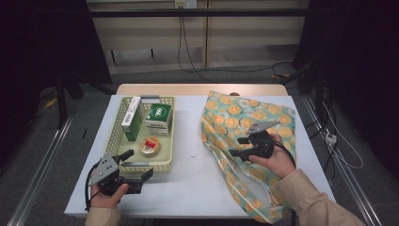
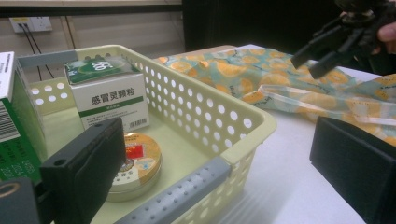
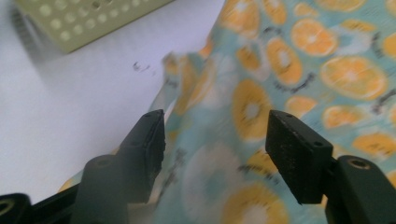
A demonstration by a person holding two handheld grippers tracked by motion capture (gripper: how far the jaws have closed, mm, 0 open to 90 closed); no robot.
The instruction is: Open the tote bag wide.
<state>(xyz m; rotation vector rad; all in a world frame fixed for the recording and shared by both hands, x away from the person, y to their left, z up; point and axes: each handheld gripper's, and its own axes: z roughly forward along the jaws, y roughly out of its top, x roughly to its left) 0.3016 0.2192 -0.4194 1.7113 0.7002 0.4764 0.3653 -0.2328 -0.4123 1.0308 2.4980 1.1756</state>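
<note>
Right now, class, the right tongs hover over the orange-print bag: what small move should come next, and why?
Probably lower the right tongs and close them on the bag's near edge. They stand open above the cloth, nothing pinched, and the bag lies flat beside the basket.

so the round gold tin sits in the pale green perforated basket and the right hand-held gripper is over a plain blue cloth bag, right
Not quite: the cloth bag is light blue printed with orange slices, not plain, as the high view shows. The round gold tin does sit in the pale green perforated basket, and the right hand-held gripper is over the bag.
</note>
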